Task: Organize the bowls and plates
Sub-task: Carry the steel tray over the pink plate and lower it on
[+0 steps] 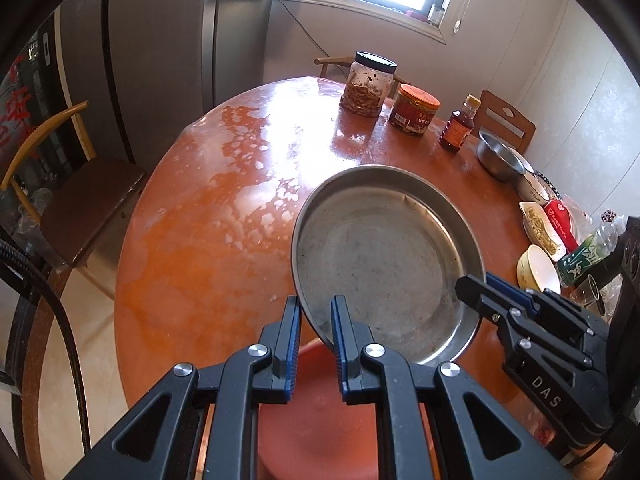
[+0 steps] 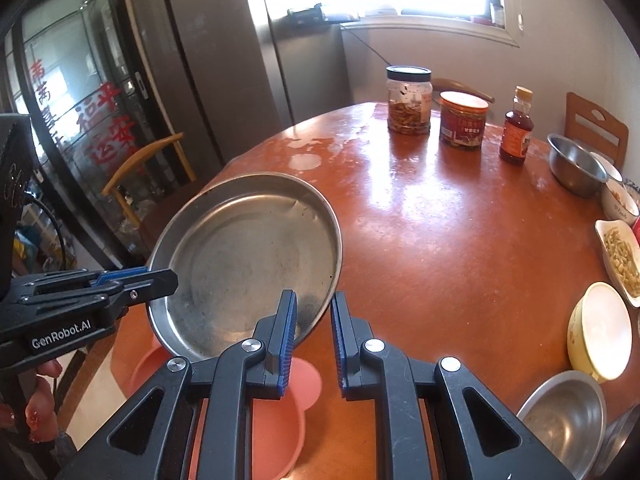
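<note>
Both claws clamped on the rim of the round steel plate (image 1: 384,256): left gripper (image 1: 316,332) on the near left edge, right gripper (image 2: 314,328) on the near right edge. Plate tilted, lifted clear above the pink plastic bowl (image 2: 280,412) at the near edge of the round red table (image 2: 440,220). Best kept level with matched hand speed, then steered toward the steel bowl (image 2: 576,170) group without nudging the yellow bowl (image 2: 600,332).

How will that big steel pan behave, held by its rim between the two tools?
The steel pan looks rigid, so it should not sag. Its smooth, shiny rim may slip in the left tool or right tool. Being wide and shallow, it could tilt if either grip loosens.
</note>
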Available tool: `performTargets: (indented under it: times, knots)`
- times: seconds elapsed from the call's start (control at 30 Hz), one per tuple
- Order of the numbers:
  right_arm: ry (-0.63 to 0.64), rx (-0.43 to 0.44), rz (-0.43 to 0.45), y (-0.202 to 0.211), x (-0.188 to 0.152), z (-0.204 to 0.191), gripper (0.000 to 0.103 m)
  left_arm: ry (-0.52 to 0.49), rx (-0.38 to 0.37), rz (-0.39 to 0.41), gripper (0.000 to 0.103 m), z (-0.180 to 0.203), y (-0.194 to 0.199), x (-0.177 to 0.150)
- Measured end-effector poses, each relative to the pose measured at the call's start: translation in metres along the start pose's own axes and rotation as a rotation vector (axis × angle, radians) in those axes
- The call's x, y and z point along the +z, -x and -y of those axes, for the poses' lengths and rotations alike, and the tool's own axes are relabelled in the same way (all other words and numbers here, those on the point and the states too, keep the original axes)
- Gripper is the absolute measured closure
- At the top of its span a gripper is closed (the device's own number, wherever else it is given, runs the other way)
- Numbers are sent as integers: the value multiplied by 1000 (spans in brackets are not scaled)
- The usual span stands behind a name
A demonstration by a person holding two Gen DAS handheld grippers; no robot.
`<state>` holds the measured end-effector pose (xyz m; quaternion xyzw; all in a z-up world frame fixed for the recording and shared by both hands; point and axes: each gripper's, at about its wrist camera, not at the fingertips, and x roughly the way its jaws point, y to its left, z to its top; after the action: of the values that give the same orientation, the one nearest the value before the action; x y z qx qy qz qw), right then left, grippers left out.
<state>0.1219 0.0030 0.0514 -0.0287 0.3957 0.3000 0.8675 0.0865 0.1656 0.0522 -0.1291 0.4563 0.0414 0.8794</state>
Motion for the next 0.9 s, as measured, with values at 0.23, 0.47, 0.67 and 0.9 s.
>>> performTargets:
  times: [0.23, 0.47, 0.67, 0.9]
  knots:
    - [32, 11, 2, 14, -16, -15, 85, -1, 10, 0, 87, -5, 9, -24]
    - [46, 14, -26, 14, -36, -23, 85, -8, 27, 4, 87, -6, 13, -45]
    - [56, 21, -43, 13, -52, -28, 85, -15, 44, 5, 87, -5, 14, -61]
    - [62, 18, -60, 11, -64, -28, 85, -23, 50, -1, 87, -3, 11, -73]
